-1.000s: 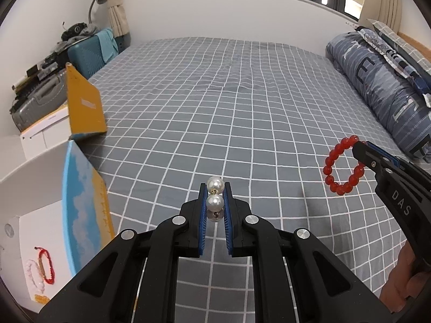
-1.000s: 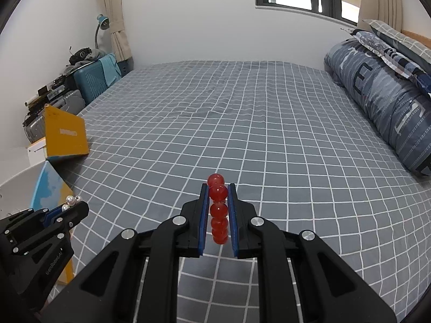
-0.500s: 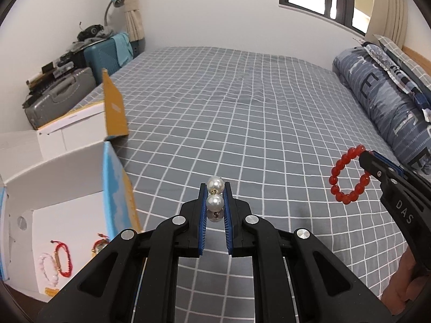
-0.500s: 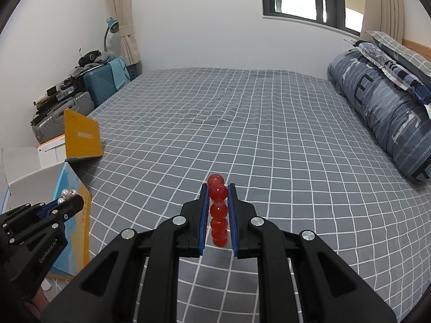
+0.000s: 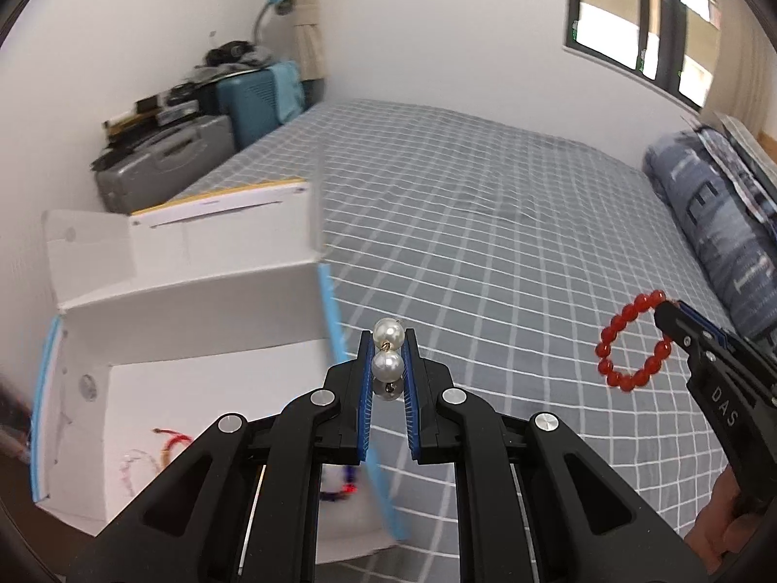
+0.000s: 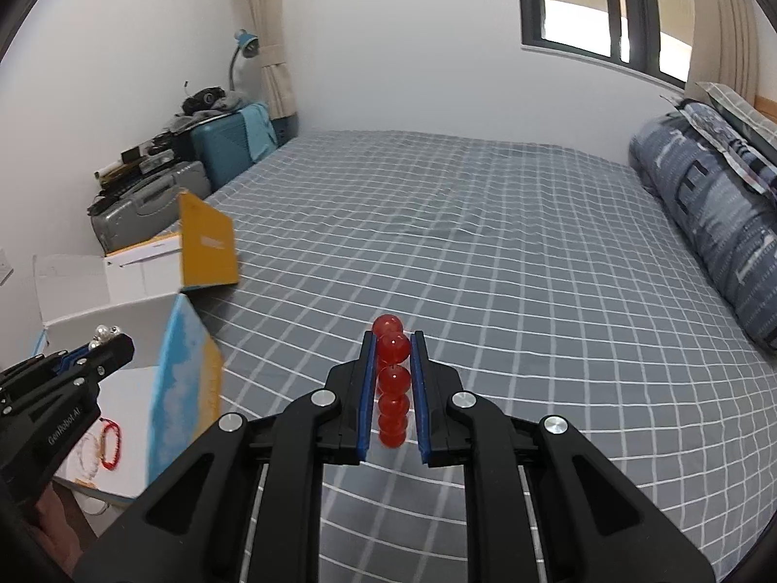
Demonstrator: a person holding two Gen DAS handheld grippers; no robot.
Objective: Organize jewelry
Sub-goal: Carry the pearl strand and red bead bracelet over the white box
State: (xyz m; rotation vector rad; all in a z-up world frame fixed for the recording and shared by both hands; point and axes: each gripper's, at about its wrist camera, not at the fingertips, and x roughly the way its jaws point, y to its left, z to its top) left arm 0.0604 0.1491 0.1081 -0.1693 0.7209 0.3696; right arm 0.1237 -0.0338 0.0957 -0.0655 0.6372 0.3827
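left gripper (image 5: 387, 364): we pinch the pearls (image 5: 387, 355), above the box (image 5: 194, 311) edge
right gripper (image 6: 392, 379): we clamp the red bracelet (image 6: 392, 384), over the bed (image 6: 485, 252)

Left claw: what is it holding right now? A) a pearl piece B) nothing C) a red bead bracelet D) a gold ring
A: the left claw is shut on the pearl piece, two white pearls stacked between its blue pads, while the red bead bracelet hangs from the right claw.

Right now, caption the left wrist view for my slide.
Left gripper clamps pearl piece beside open white box; right gripper holds red bead bracelet.
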